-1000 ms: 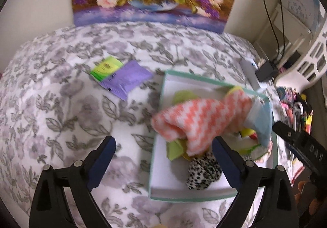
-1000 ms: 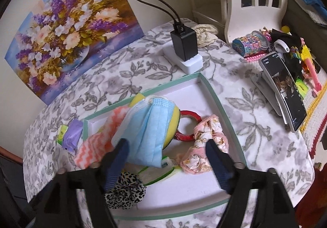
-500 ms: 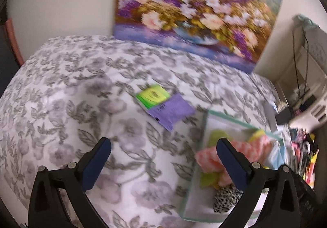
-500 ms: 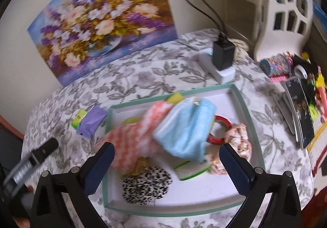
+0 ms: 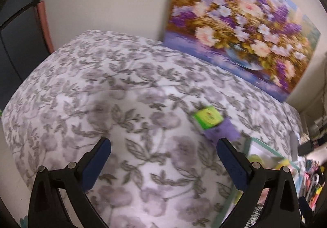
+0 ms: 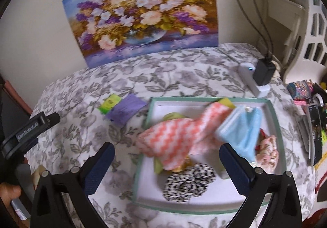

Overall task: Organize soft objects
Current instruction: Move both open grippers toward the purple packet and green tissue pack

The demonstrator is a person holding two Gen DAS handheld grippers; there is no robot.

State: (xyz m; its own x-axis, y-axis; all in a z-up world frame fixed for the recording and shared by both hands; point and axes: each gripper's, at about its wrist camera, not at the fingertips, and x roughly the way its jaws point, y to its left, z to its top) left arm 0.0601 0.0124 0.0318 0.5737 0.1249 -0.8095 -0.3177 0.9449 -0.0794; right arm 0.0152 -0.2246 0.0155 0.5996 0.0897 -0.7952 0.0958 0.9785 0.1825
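Fingers [image 6: 233, 158] of both grippers wide apart, tilted down, empty.

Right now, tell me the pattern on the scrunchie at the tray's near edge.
Black-and-white leopard spots on the scrunchie; the right wrist view shows it best.

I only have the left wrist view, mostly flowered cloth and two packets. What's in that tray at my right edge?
Observer: In the right wrist view the tray holds an orange-and-white zigzag cloth draped over its left rim.
Operator: Anything else soft in there?
Observer: A blue face mask lies against the cloth's right end, and a black-and-white spotted scrunchie sits near the front.
Operator: Is the right gripper holding any of it?
Observer: No, the right gripper is open and empty above the tray.
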